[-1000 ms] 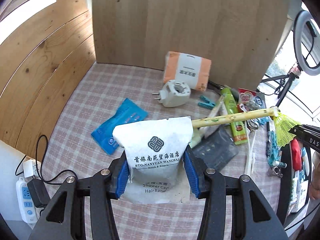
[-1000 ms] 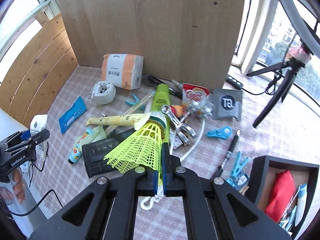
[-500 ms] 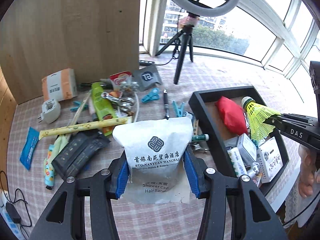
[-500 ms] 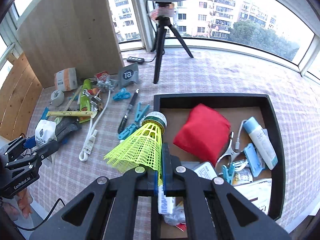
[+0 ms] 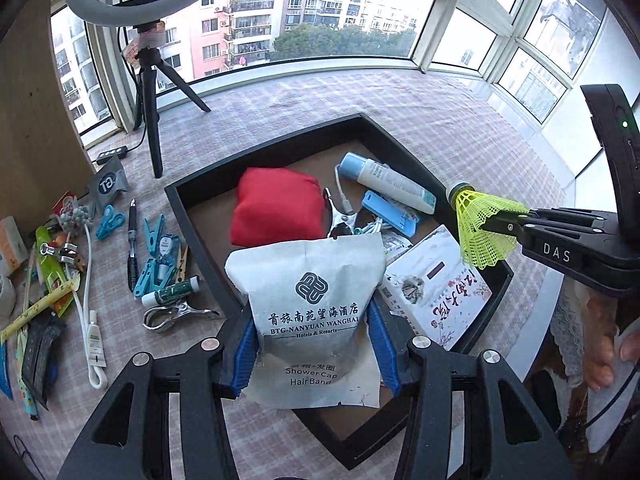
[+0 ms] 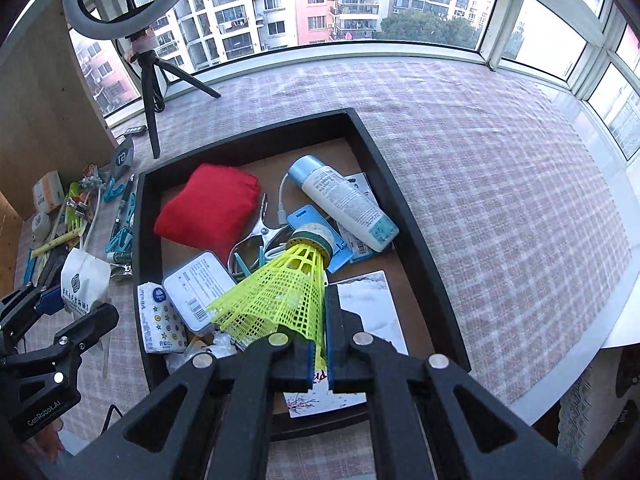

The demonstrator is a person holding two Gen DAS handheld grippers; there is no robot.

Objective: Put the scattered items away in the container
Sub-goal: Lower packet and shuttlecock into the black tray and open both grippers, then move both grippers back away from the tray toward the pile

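My left gripper (image 5: pixel 314 354) is shut on a white hotel shower-cap packet (image 5: pixel 312 312), held above the near left edge of the black tray (image 5: pixel 264 148). My right gripper (image 6: pixel 318 358) is shut on the skirt of a yellow-green shuttlecock (image 6: pixel 280 292), which hangs over the middle of the tray (image 6: pixel 404 216). In the left wrist view the shuttlecock (image 5: pixel 480 224) and the right gripper (image 5: pixel 502 224) hover over the tray's right rim. The tray holds a red pouch (image 6: pixel 208 210), a white and blue bottle (image 6: pixel 346 202), a tin, tissues and a printed card.
Left of the tray, loose items lie on the checked cloth: blue clips (image 5: pixel 154 252), a pen (image 5: pixel 131 240), a metal clamp (image 5: pixel 176 314), a white cable (image 5: pixel 90 312), a green tube. A ring light on a tripod (image 5: pixel 150 120) stands behind. A wooden board rises at far left.
Both grippers swung right from over the scattered pile to over the tray, each keeping its load. The tray now fills the middle of both views.
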